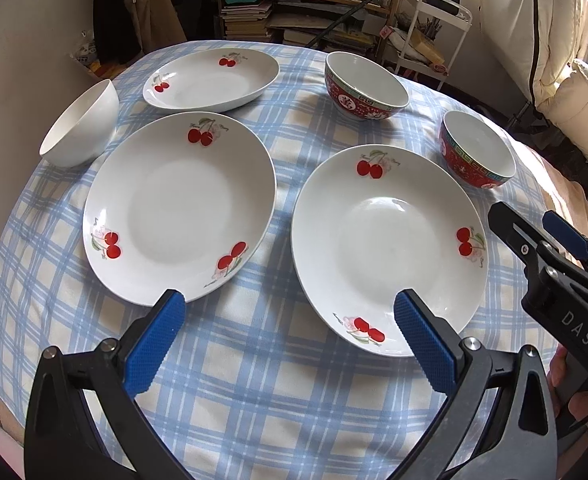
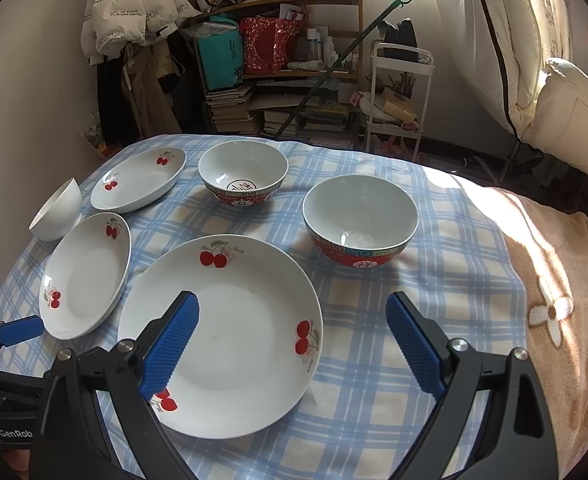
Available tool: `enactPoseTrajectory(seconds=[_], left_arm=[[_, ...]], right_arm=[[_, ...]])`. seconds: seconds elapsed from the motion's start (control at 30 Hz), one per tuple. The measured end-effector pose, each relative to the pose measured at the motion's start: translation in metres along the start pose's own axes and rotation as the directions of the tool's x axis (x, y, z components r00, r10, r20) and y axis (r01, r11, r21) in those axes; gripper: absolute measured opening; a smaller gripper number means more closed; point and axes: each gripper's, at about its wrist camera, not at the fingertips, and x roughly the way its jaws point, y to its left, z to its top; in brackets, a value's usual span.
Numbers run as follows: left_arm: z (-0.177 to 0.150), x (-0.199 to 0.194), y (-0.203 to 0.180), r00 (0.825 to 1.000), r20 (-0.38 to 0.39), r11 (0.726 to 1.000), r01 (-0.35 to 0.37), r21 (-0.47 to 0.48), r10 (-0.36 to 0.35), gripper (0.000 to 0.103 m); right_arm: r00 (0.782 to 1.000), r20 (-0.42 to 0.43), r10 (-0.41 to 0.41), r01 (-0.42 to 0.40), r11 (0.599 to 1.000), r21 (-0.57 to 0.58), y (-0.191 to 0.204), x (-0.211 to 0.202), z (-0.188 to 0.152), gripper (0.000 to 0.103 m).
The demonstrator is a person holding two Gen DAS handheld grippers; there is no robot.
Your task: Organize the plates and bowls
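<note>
Three white cherry-pattern plates lie on the checked tablecloth: a near right plate (image 1: 389,248) (image 2: 230,332), a near left plate (image 1: 178,208) (image 2: 86,276) and a far plate (image 1: 210,80) (image 2: 138,178). Two red-patterned bowls stand at the right, one far (image 1: 365,88) (image 2: 242,178) and one nearer (image 1: 475,152) (image 2: 359,220). A plain white bowl (image 1: 80,126) (image 2: 56,212) leans at the far left. My left gripper (image 1: 290,340) is open and empty, above the cloth between the two near plates. My right gripper (image 2: 292,344) is open and empty over the near right plate's right edge; it also shows in the left wrist view (image 1: 533,236).
The table (image 1: 254,400) is round with a blue-checked cloth; a beige blanket (image 2: 553,300) lies at its right. Behind it stand cluttered shelves (image 2: 294,60), a white cart (image 2: 397,96), hanging coats and a long pole.
</note>
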Motion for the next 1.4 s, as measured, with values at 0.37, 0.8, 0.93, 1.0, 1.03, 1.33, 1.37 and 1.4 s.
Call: enactPoseTrajectory(seconds=[0.37,0.8,0.93,1.0,1.03,1.33,1.37,1.4], left_arm=[[-0.006,0.018,0.003,0.996,-0.072,0.996,0.049,-0.078,-0.054,0.102],[0.001,0.045,0.002,0.98,-0.158,0.985,0.102,-0.136,-0.124,0.084],[0.004,0.055,0.0,0.973,-0.184,0.984,0.113,-0.136,-0.137,0.066],[0.005,0.062,-0.001,0.965,-0.202,0.98,0.138,-0.146,-0.166,0.045],[0.006,0.065,0.0,0.962,-0.208,0.978,0.144,-0.154,-0.175,0.045],[0.026,0.079,-0.002,0.973,-0.19,0.983,0.106,-0.15,-0.134,0.03],[0.029,0.081,-0.002,0.973,-0.186,0.981,0.107,-0.159,-0.137,0.027],[0.031,0.082,-0.001,0.974,-0.184,0.981,0.1,-0.163,-0.13,0.024]], right_arm=[[0.998,-0.056,0.033,-0.031,0.999,0.023,-0.01,0.014,-0.004,0.099],[0.986,-0.151,0.067,-0.063,0.998,0.032,-0.019,0.045,0.002,0.07],[0.979,-0.191,0.073,-0.071,0.997,0.02,-0.019,0.058,-0.001,0.059],[0.977,-0.203,0.073,-0.072,0.997,0.013,-0.017,0.062,-0.003,0.048],[0.976,-0.208,0.068,-0.068,0.998,0.01,-0.017,0.065,-0.003,0.043],[0.971,-0.232,0.053,-0.057,0.998,-0.01,-0.014,0.081,0.0,0.025],[0.972,-0.232,0.041,-0.046,0.999,-0.016,-0.014,0.082,0.0,0.02],[0.972,-0.233,0.04,-0.045,0.999,-0.015,-0.016,0.083,0.0,0.018]])
